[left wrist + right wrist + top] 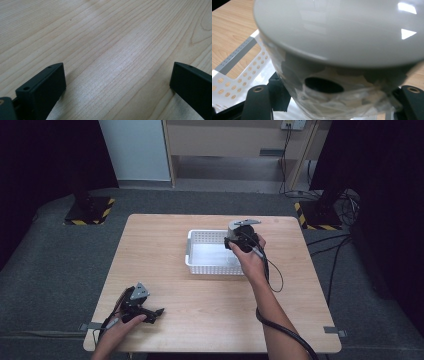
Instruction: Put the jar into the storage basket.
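Observation:
A glossy white round object [342,32], its lower part wrapped in clear tape, sits between the jaws of my right gripper [334,98], which is shut on it. In the high view my right gripper [243,239] hangs over the right end of a white perforated basket [212,268], and the hand hides the object. The basket's holed wall [237,67] lies just below and to the left of the object. My left gripper [156,312] rests low at the table's front left corner, jaws wide apart over bare wood [112,37], with nothing between them.
The basket stands right of the middle of the wooden table [210,310]. A cable [272,275] trails from my right gripper along the forearm. Black stands with striped bases [90,212] and loose cords [345,205] sit on the floor beyond the table.

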Action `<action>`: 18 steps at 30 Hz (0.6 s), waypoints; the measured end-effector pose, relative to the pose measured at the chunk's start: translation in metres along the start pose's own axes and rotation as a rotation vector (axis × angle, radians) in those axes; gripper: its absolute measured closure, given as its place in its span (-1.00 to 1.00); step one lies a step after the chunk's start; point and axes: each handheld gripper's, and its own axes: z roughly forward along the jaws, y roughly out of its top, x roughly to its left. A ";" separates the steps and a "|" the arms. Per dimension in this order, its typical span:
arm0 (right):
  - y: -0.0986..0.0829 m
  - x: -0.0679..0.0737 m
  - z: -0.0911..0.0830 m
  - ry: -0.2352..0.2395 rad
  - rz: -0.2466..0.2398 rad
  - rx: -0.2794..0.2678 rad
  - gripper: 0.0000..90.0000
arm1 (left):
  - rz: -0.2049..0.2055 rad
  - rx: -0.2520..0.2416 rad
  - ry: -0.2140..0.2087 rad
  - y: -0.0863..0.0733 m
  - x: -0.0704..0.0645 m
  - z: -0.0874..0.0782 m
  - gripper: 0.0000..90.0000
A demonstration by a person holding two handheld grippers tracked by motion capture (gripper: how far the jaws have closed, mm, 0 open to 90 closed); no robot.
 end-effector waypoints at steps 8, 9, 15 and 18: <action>-0.009 0.000 0.005 -0.002 0.005 0.009 -0.31 | 0.000 0.000 0.000 0.000 0.000 0.000 -1.00; -0.010 0.000 0.005 -0.002 0.006 0.011 -0.31 | 0.000 0.000 0.000 0.000 0.000 0.000 -1.00; -0.013 0.001 0.008 0.000 0.008 0.014 -0.31 | 0.000 -0.001 0.000 0.000 0.000 0.000 -1.00; -0.014 0.002 0.009 0.000 0.007 0.016 -0.31 | 0.000 0.000 0.000 0.000 0.000 0.000 -1.00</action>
